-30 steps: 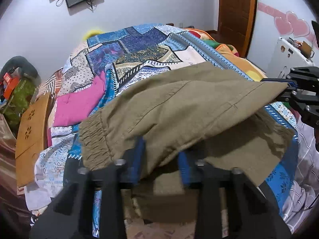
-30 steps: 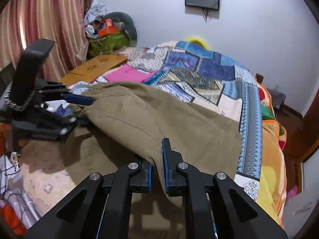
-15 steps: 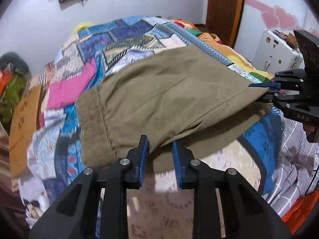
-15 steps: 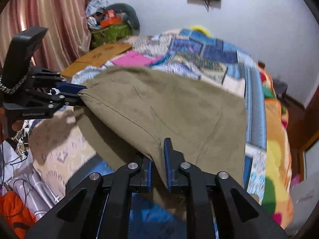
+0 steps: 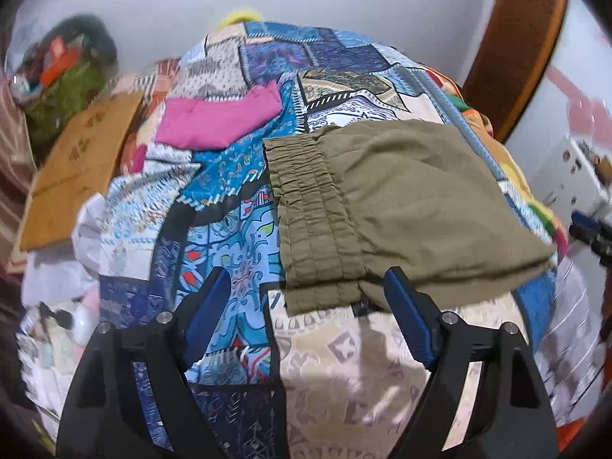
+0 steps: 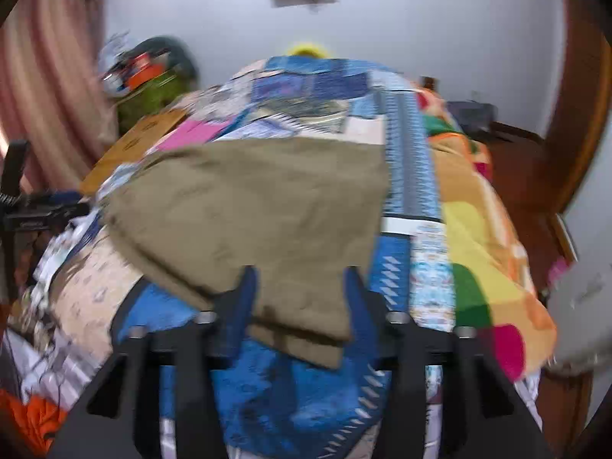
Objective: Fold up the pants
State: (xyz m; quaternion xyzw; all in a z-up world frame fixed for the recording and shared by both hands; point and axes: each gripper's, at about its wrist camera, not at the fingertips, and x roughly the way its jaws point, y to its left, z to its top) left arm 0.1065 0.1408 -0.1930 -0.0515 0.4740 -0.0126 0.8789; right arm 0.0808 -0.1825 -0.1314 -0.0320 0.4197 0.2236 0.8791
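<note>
The olive-green pants (image 5: 397, 210) lie folded flat on the patchwork bed cover (image 5: 229, 229), elastic waistband towards the left in the left wrist view. My left gripper (image 5: 306, 290) is open, its blue-padded fingers (image 5: 208, 306) straddling the near waistband corner without holding it. In the right wrist view the pants (image 6: 260, 214) lie ahead, and my right gripper (image 6: 300, 290) is open with its fingers on either side of the near cloth corner. The right wrist view is blurred.
A pink cloth (image 5: 218, 118) lies on the bed beyond the pants. A brown cardboard sheet (image 5: 76, 168) sits at the bed's left edge. A cluttered green pile (image 5: 61, 88) is at the far left. A white appliance (image 5: 577, 179) and a wooden door (image 5: 524, 42) stand to the right.
Both grippers have opened and let go of the pants. The lifted half has come down, so the pants now lie folded on the bed. Both grippers have drawn back a little.
</note>
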